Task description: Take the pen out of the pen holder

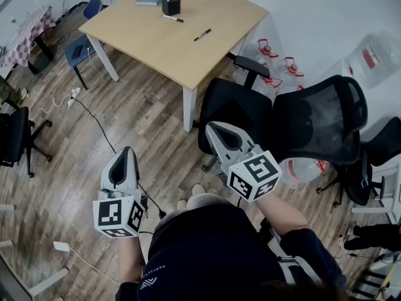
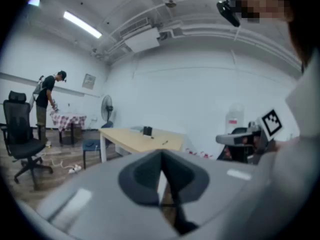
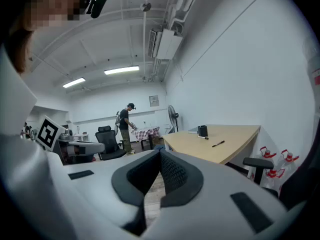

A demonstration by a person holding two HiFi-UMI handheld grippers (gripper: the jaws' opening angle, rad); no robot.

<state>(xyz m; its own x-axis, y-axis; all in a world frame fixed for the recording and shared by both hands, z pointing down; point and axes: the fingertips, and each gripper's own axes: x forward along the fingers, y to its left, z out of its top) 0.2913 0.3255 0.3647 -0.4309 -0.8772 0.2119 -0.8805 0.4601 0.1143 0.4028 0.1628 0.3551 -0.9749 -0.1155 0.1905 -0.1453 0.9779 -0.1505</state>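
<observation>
Pen holder (image 1: 170, 4) far ahead of left gripper (image 1: 127, 153), right gripper (image 1: 213, 128).

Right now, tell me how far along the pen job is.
Looks done: a marker and a black pen lie on the table outside the pen holder. In hand: nothing; left gripper and right gripper are both shut, empty, away from the table. Left: unclear, the holder's inside is too small to see.

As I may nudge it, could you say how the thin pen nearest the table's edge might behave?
The pen is slim and lies flat on the smooth table, so a nudge would probably roll or slide it. It looks rigid and light, so likely easy to lift, though hard to pinch squarely.
</observation>
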